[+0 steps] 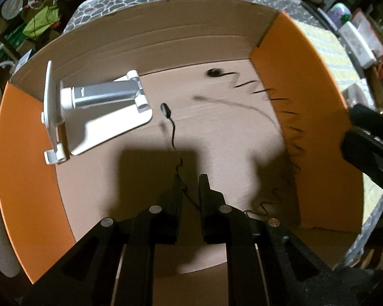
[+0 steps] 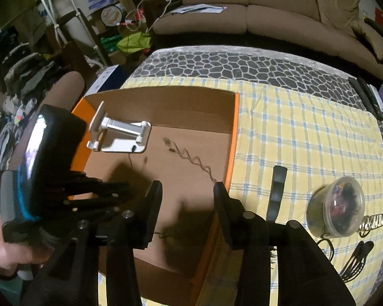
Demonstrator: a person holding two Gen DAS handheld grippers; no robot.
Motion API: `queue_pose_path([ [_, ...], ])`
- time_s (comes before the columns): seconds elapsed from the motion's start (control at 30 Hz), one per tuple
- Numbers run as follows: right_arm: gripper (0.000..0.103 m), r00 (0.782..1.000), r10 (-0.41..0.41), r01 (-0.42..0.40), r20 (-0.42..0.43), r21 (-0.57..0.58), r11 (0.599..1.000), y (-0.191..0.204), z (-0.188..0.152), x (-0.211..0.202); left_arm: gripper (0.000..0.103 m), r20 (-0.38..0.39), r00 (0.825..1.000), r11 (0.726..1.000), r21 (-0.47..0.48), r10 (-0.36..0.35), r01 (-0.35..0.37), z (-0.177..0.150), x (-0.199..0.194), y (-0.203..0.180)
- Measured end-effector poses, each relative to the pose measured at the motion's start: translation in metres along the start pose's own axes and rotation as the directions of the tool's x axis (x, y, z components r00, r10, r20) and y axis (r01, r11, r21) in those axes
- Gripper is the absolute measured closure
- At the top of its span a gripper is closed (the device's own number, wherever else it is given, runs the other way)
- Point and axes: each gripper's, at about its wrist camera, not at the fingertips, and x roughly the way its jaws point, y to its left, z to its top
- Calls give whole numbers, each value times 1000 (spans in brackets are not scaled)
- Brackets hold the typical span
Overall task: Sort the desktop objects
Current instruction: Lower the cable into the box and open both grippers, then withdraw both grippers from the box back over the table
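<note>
Left wrist view: our left gripper (image 1: 191, 181) hangs over the open orange-walled cardboard box (image 1: 25, 137), its jaws a narrow gap apart with a thin black earphone cable (image 1: 171, 130) running up between them; we cannot tell whether they pinch it. The cable's far end is motion-blurred. Beyond it, on the box floor, lies a white and silver folding phone stand (image 1: 99, 107) tipped on its side. From the right wrist, our right gripper (image 2: 187, 186) stands wide apart, holding nothing, above the box's near edge. On the yellow checked tablecloth (image 2: 306, 132) sit a round clear plastic tub (image 2: 337, 209), contents unclear, and dark hair clips (image 2: 355, 260), partly cut off. No writing is legible.
</note>
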Motion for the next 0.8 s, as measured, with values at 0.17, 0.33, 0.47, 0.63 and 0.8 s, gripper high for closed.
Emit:
queue_pose_path([
  [0.17, 43, 998, -59, 60, 34, -26, 998, -1, 2, -10, 88, 1, 1000, 1000, -2, 5, -5, 6, 1, -1],
  [0.33, 43, 998, -47, 48, 41, -10, 999, -6, 2, -12, 67, 28, 1000, 1000, -13, -7, 8, 8, -2, -2],
  [0.47, 43, 998, -46, 46, 42, -10, 999, -8, 0, -14, 61, 73, 997, 1000, -19, 2, -1, 4, -15, 0],
  [0.63, 39, 996, -59, 59, 62, -5, 998, -17, -3, -23, 35, 163, 987, 1000, -23, -5, 8, -7, -40, -3],
  [0.8, 33, 995, -66, 64, 73, 31, 997, -34, -6, -32, 19, 212, 976, 998, -26, -50, 57, -12, -57, -8],
])
